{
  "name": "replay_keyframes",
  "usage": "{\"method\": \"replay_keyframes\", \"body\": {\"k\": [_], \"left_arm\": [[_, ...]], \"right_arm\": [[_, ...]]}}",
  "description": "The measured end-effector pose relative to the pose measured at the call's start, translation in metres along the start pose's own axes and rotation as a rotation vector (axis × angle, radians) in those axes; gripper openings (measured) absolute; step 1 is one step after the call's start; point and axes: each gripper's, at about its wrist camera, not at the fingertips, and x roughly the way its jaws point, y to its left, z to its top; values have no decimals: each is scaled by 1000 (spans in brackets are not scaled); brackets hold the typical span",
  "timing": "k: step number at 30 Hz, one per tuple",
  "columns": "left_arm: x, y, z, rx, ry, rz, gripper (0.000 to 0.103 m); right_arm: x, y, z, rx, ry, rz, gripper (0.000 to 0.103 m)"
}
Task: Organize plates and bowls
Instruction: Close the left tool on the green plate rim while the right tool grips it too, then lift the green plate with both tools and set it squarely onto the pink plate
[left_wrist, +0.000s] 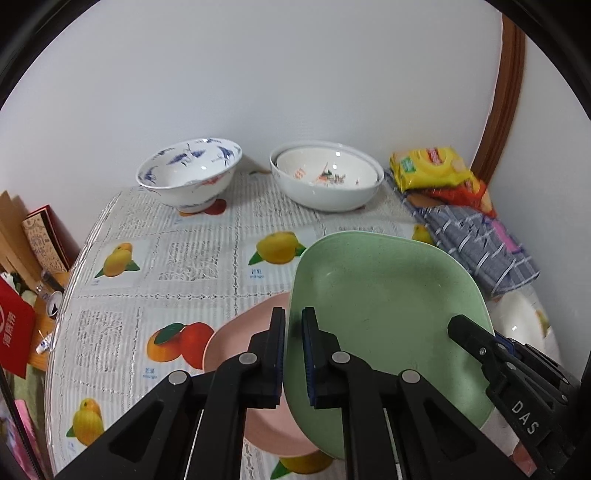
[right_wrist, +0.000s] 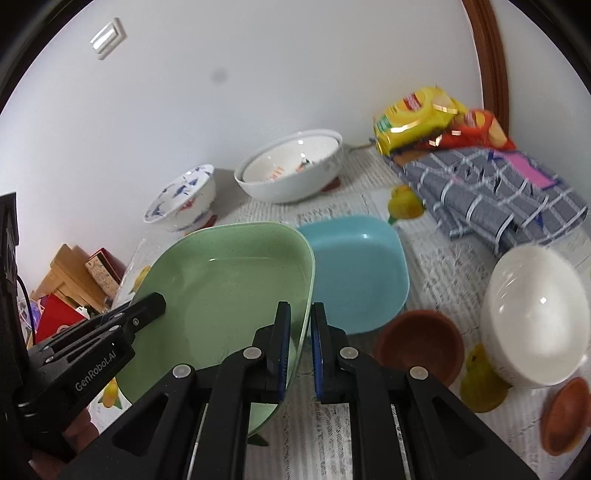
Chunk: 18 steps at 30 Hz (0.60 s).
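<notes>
A pale green plate (left_wrist: 388, 295) (right_wrist: 229, 288) hangs tilted above the table, held from both sides. My left gripper (left_wrist: 293, 332) is shut on its left rim, the edge pinched between the pads. My right gripper (right_wrist: 301, 321) is shut on its right rim. Each gripper shows in the other's view, the right gripper (left_wrist: 472, 332) and the left gripper (right_wrist: 147, 306). Below the green plate lies a pink plate (left_wrist: 236, 343), and a blue plate (right_wrist: 358, 269) lies just to its right. By the wall stand a blue-patterned bowl (left_wrist: 188, 173) (right_wrist: 184, 199) and two nested white bowls (left_wrist: 325, 177) (right_wrist: 291, 170).
A large white bowl (right_wrist: 535, 314) and two small brown bowls (right_wrist: 421, 343) (right_wrist: 569, 417) sit at the right. A folded checked cloth (right_wrist: 498, 192) and snack bags (right_wrist: 417, 118) fill the far right corner. The fruit-print tablecloth (left_wrist: 177, 258) ends at the left edge, with boxes (left_wrist: 37, 240) beyond.
</notes>
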Motion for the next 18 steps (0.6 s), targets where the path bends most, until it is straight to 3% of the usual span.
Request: {"method": "replay_keyframes", "body": {"k": [9, 18], "left_arm": [[-35, 18, 1, -44, -48, -5, 10], [-22, 38, -28, -72, -7, 74, 10]], "right_arm": [[-41, 39, 20, -94, -49, -17, 11], [-14, 46, -9, -110, -27, 56, 11]]}}
